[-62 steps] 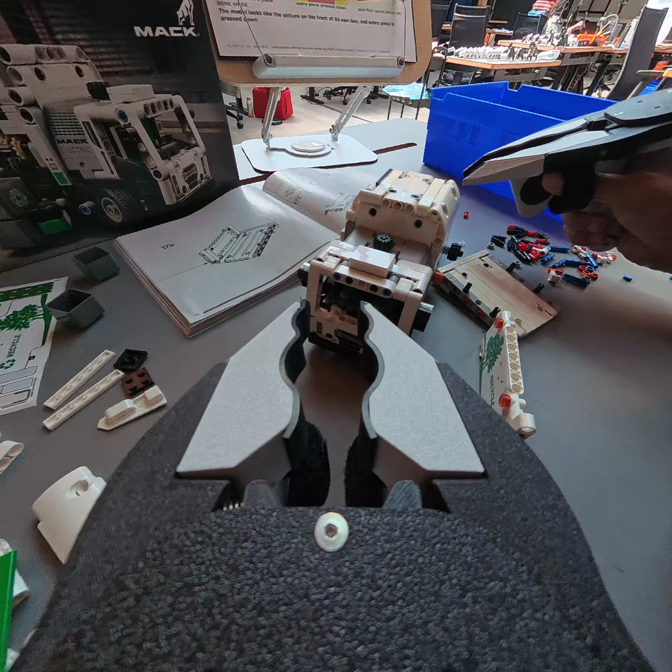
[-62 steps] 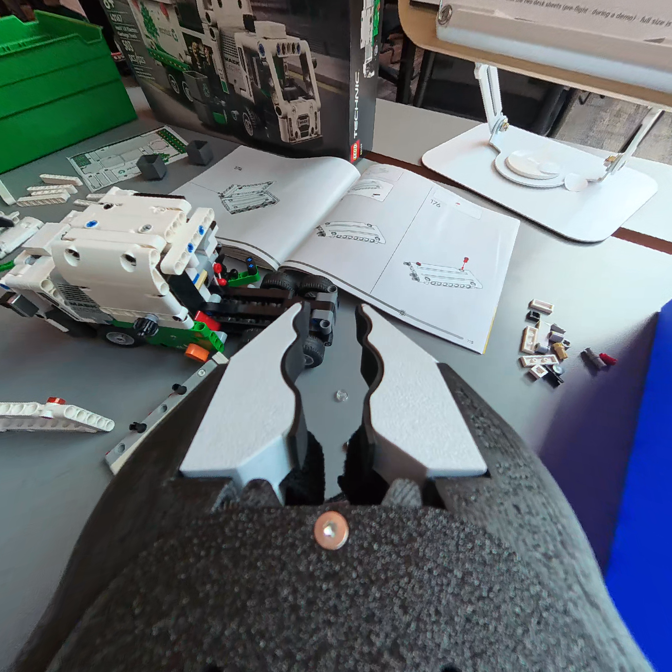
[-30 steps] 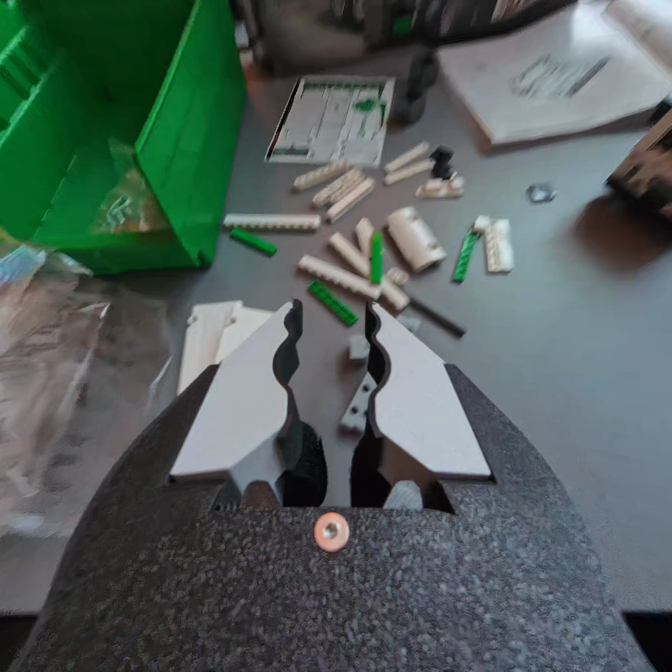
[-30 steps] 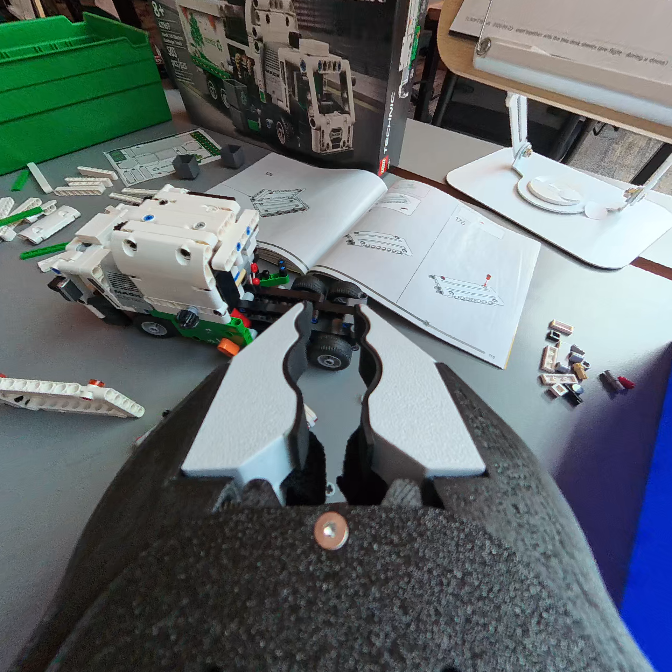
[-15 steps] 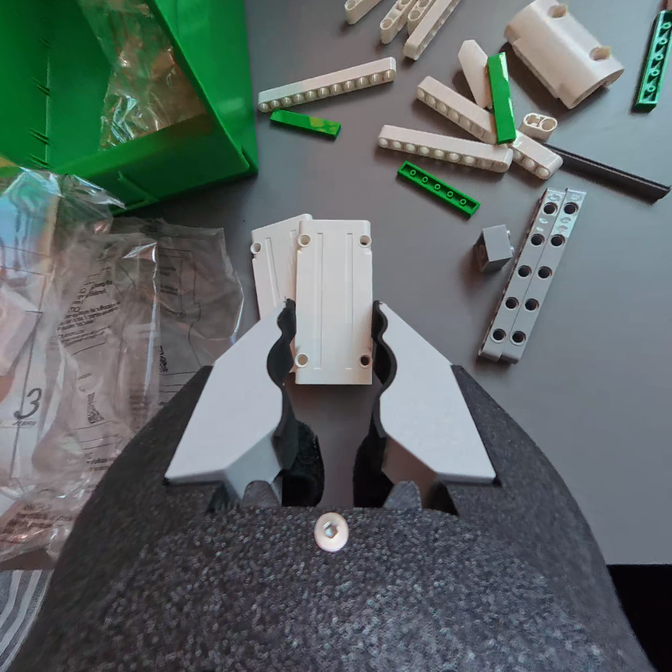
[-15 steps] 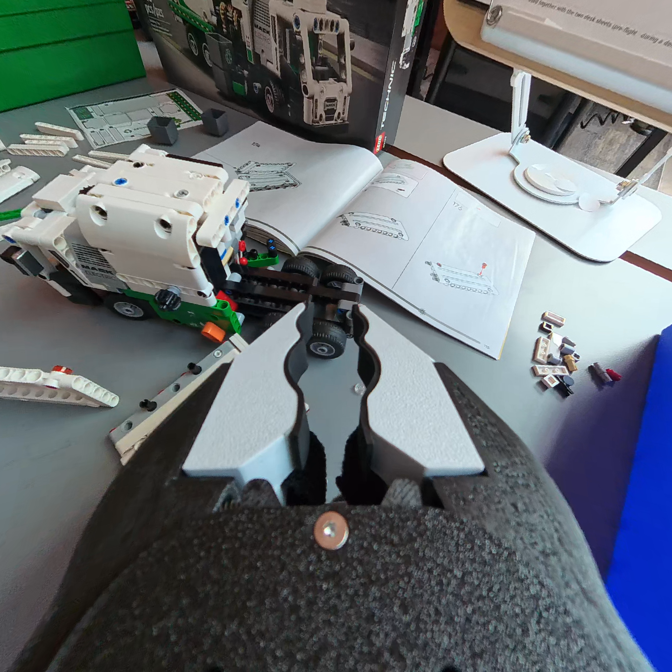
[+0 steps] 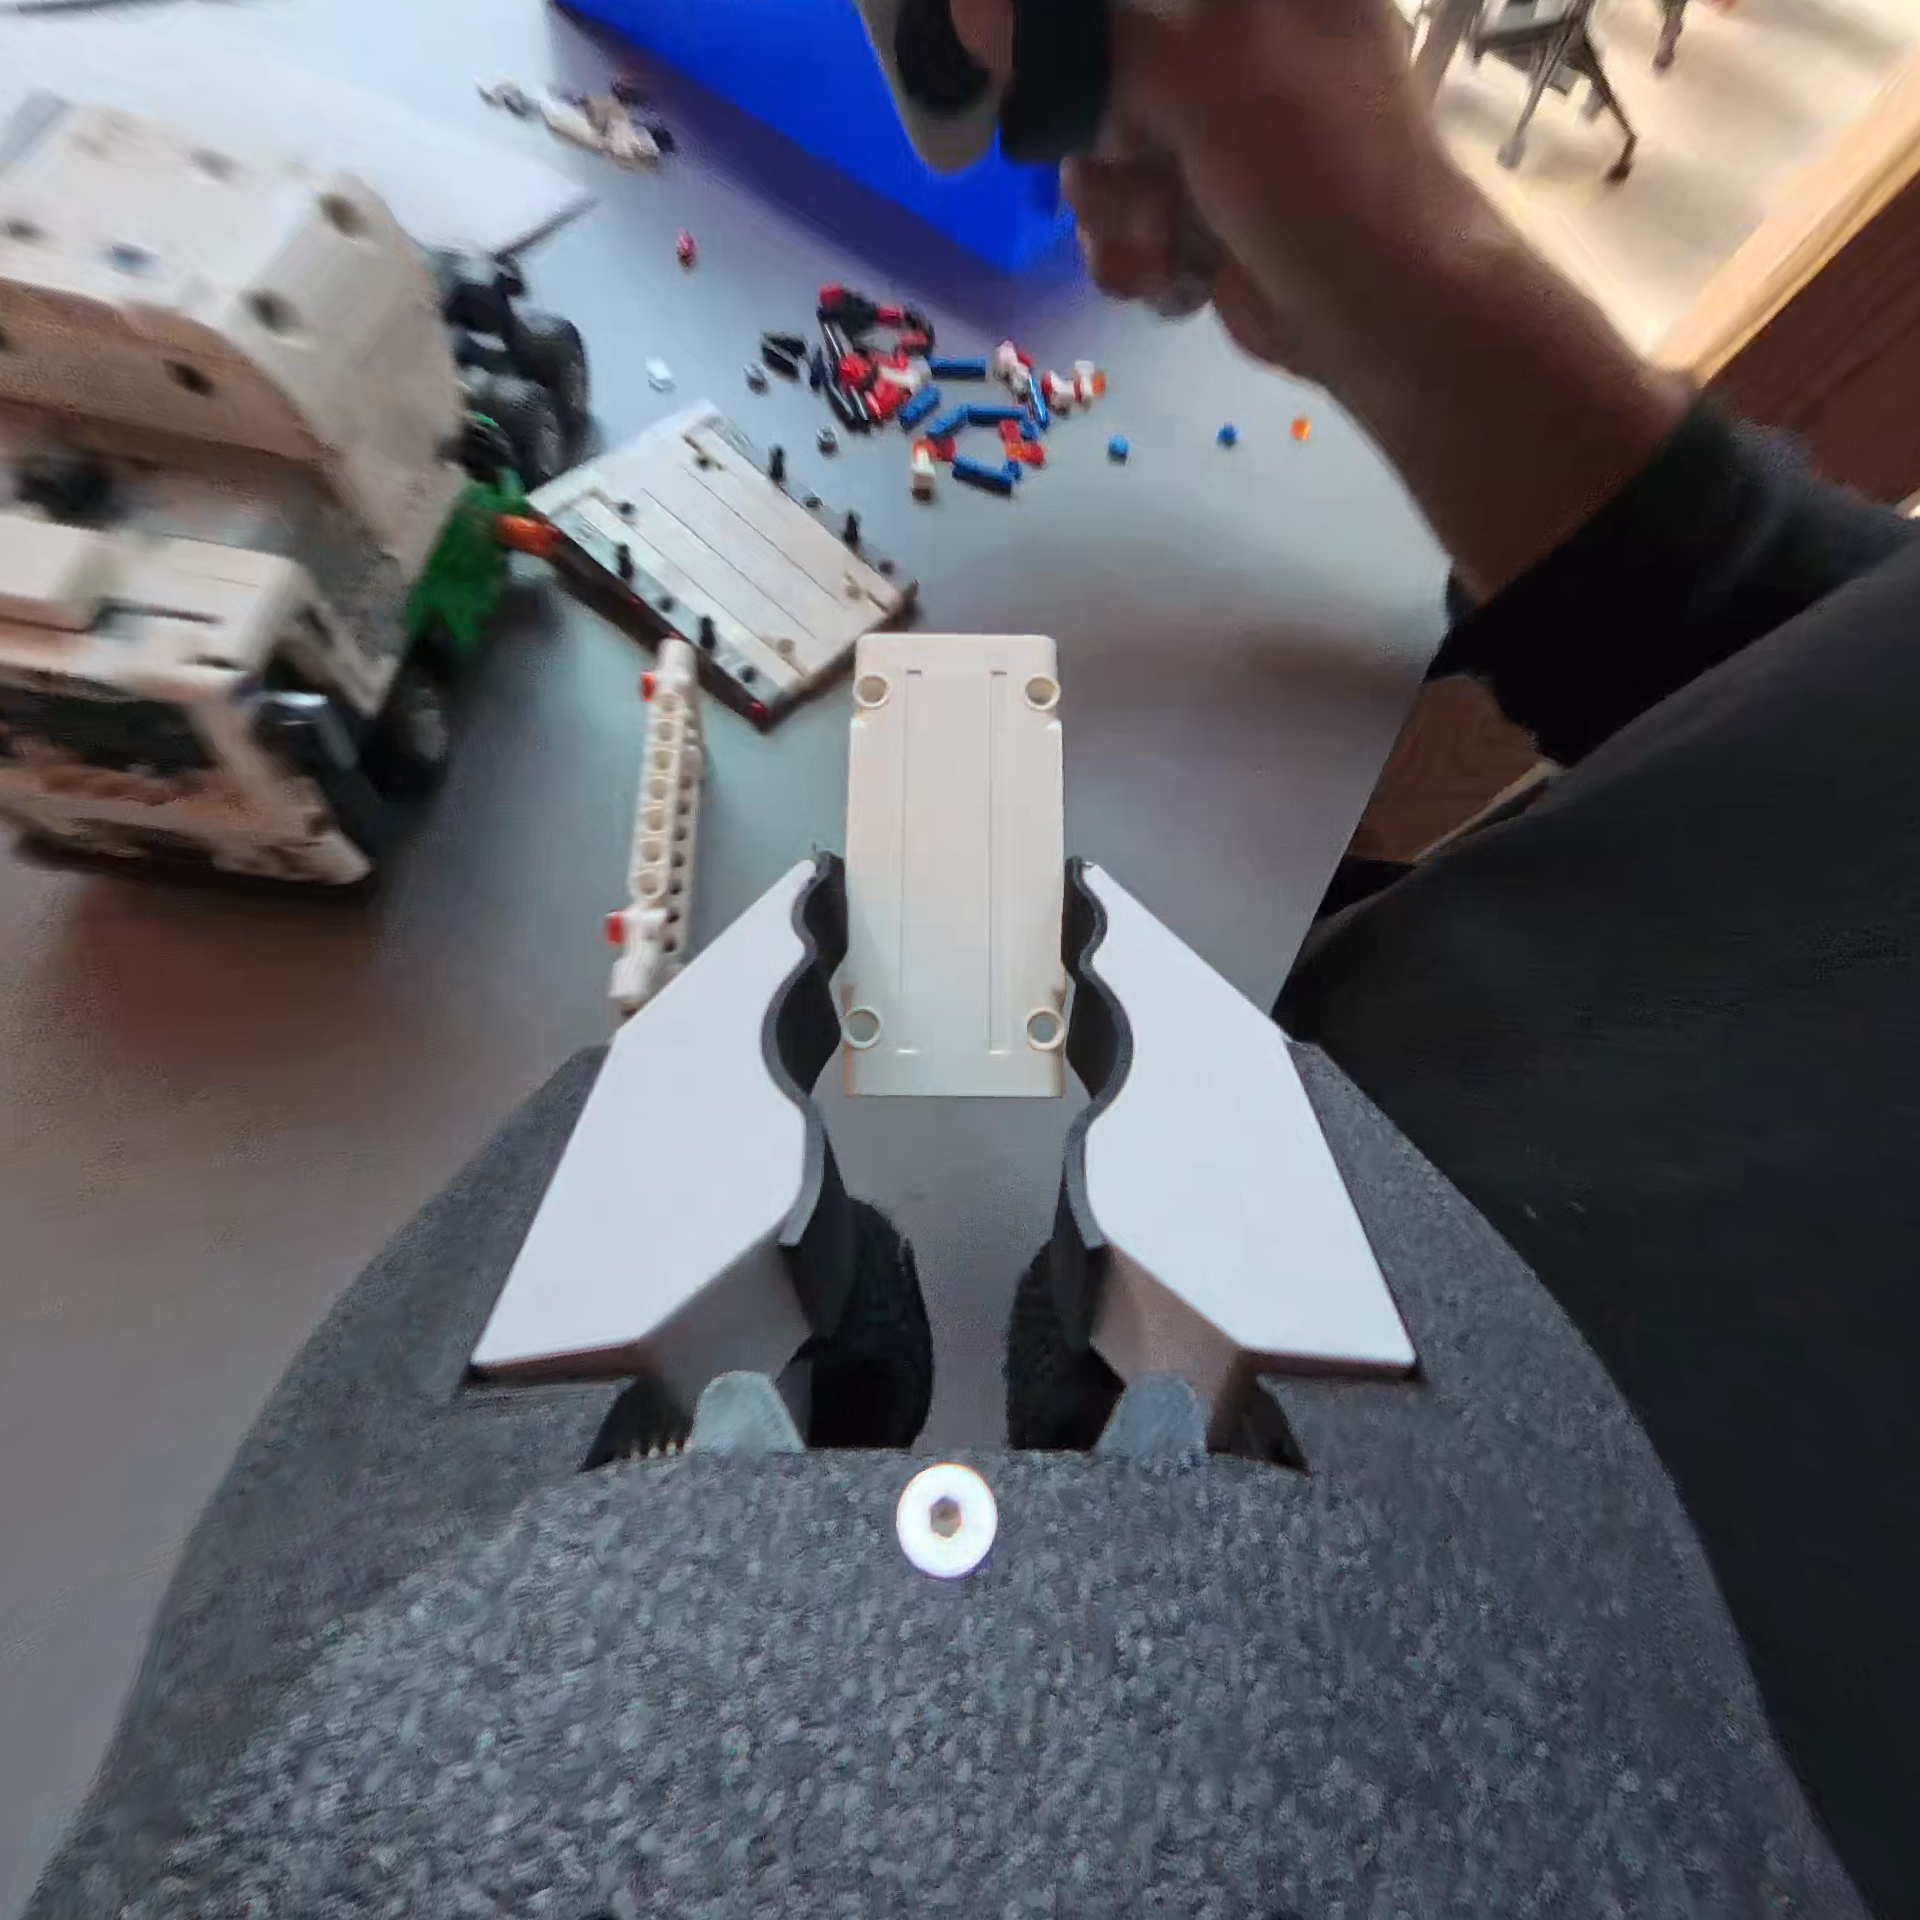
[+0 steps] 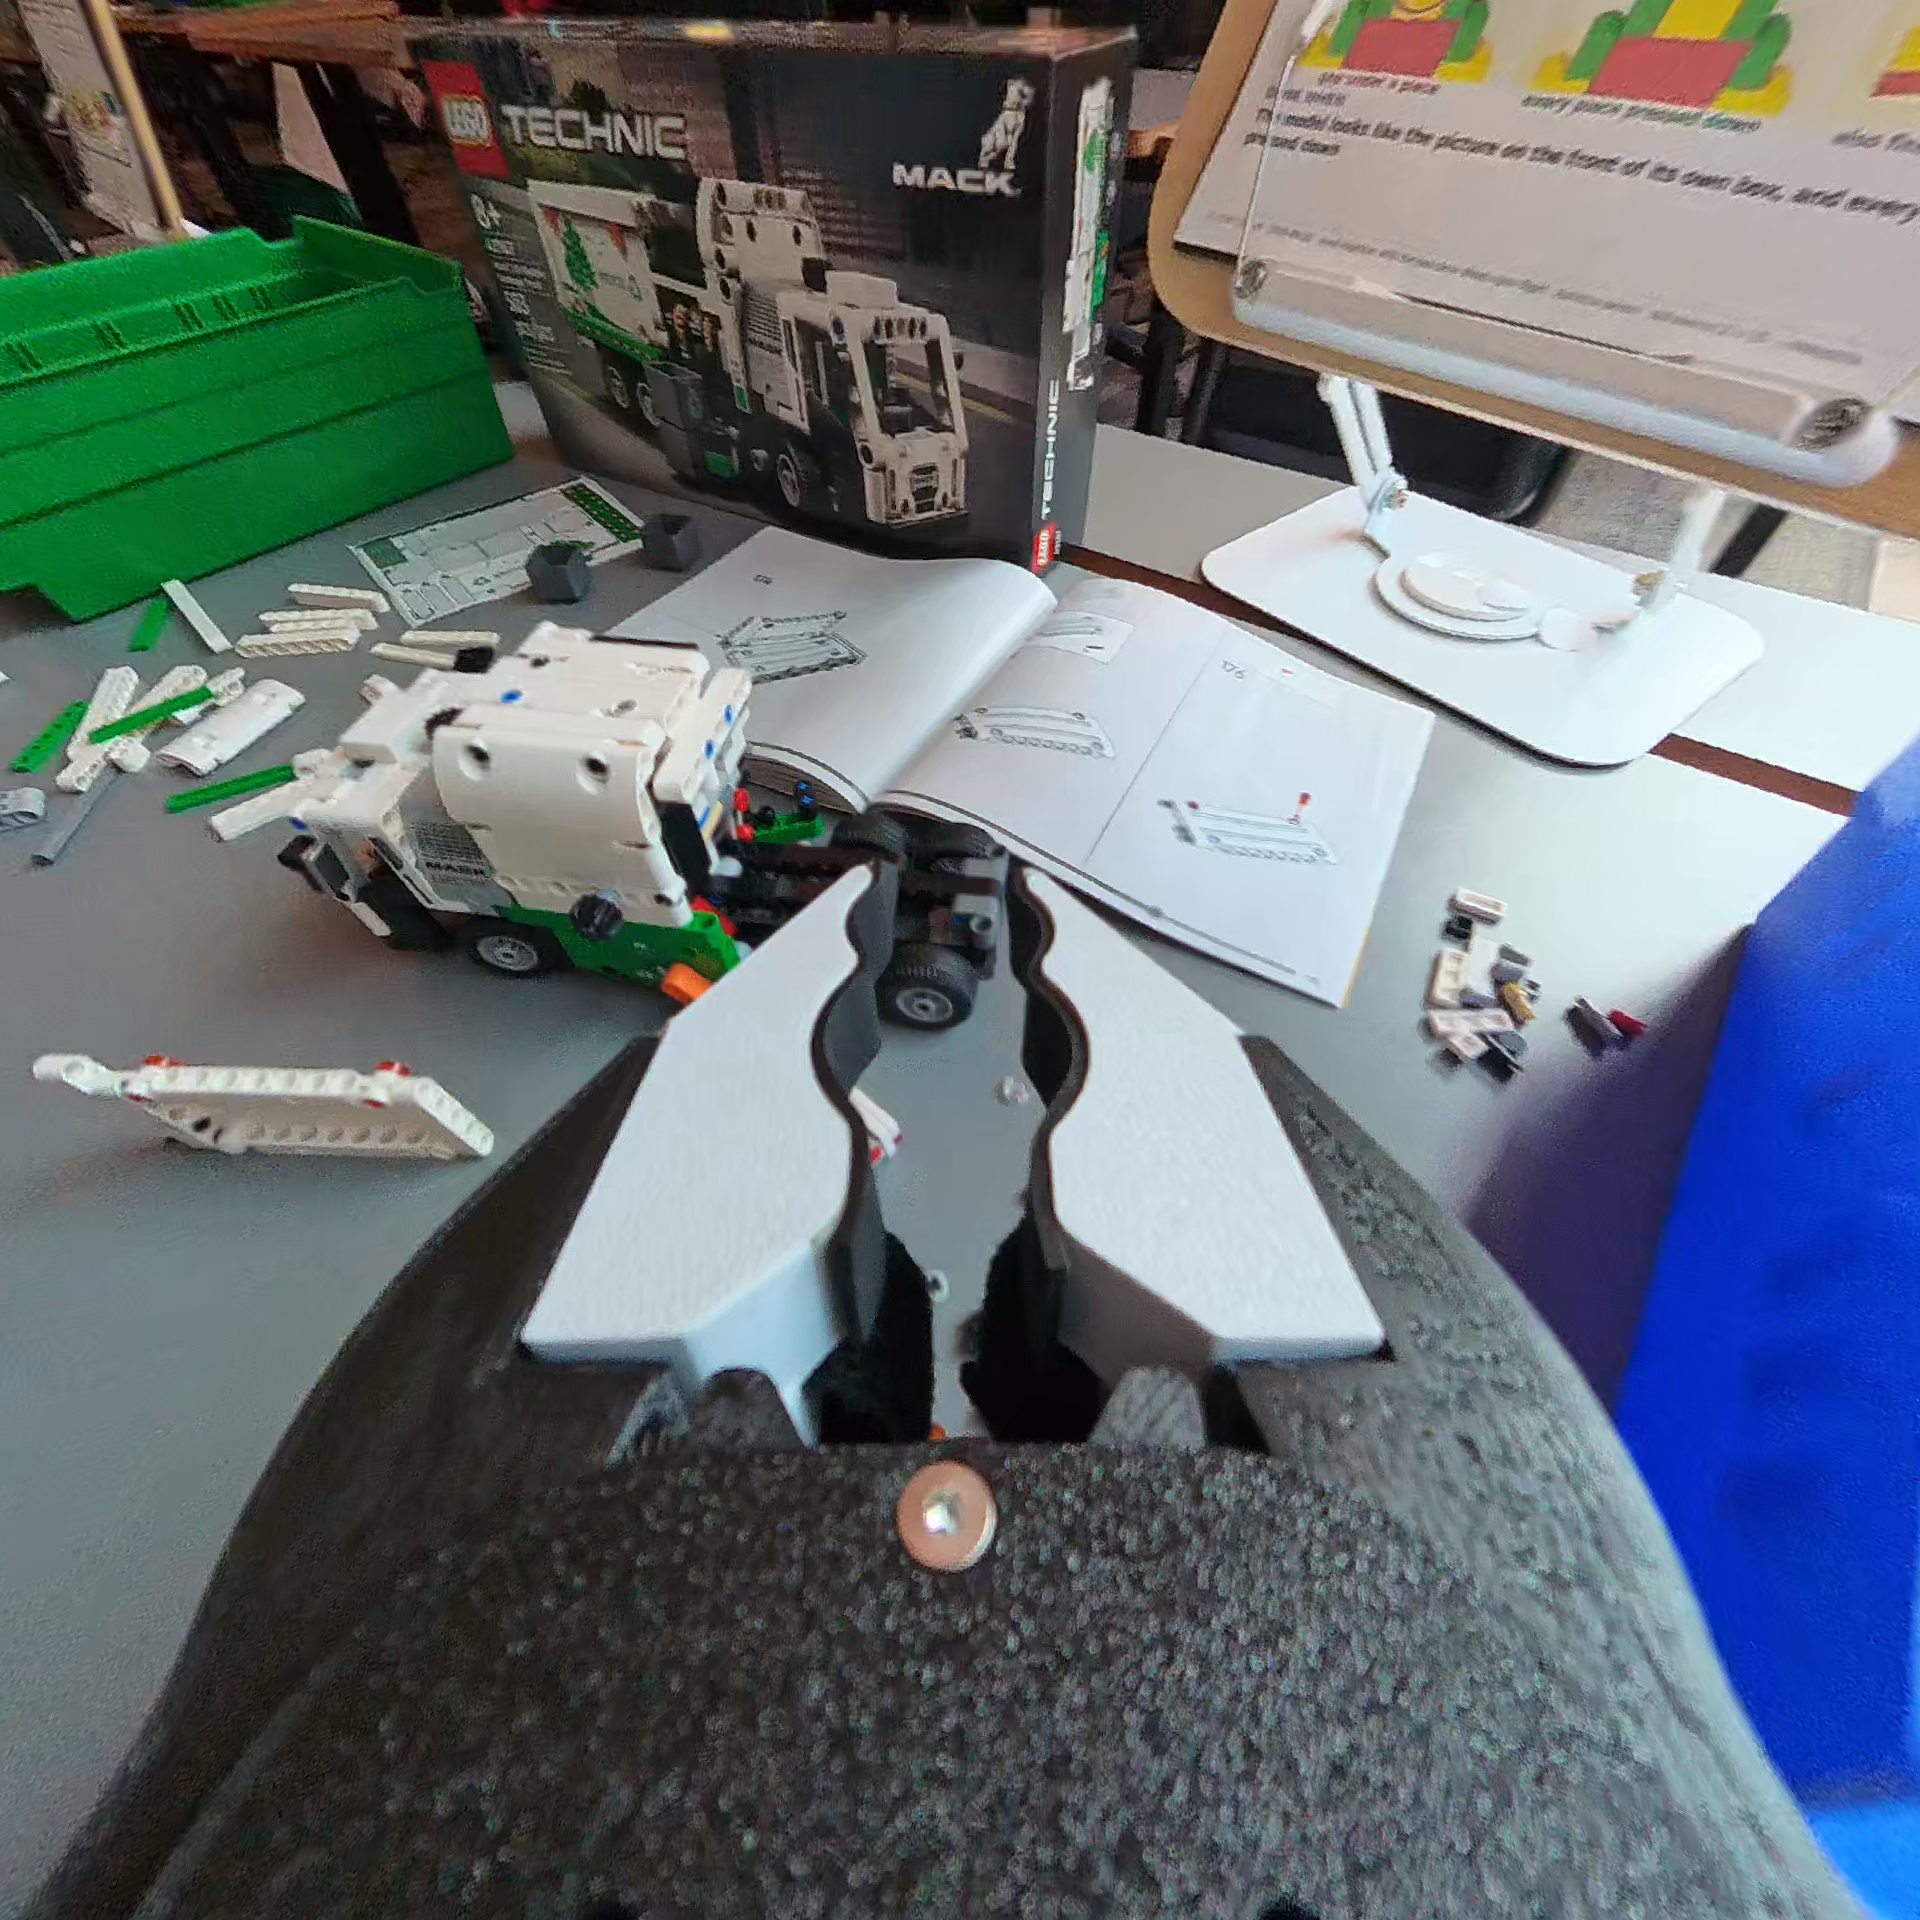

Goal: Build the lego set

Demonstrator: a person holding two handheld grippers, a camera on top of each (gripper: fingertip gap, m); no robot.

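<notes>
Claws differed. The left claw [image 7: 951, 883] held a white panel [image 7: 954, 831] at the centre of its frame, both dark wavy pads pressed to the panel's long edges. The panel's long axis ran straight up the frame, in line with the fingers, its far half jutting past the tips. It was flat, smooth, hard plastic, rectangular, with two shallow grooves along its length and a round hole near each corner.

Beyond it, upper left of centre, lay a larger ribbed plate [image 7: 727, 551] studded with black pins, tilted on the grey counter [image 7: 1143, 644], and a thin white holed beam [image 7: 665, 810] just left of the panel. A blurred white truck [image 7: 197, 468] filled the left edge; small red and blue pins [image 7: 935, 405] lay scattered at upper centre.

The right claw [image 8: 940, 894] stood narrowly parted with nothing between its pads, above the counter and near the truck's rear wheels [image 8: 925, 987]. An open booklet [image 8: 1039, 748] lay above it, a blue bin [image 8: 1818, 1143] at the right edge.
</notes>
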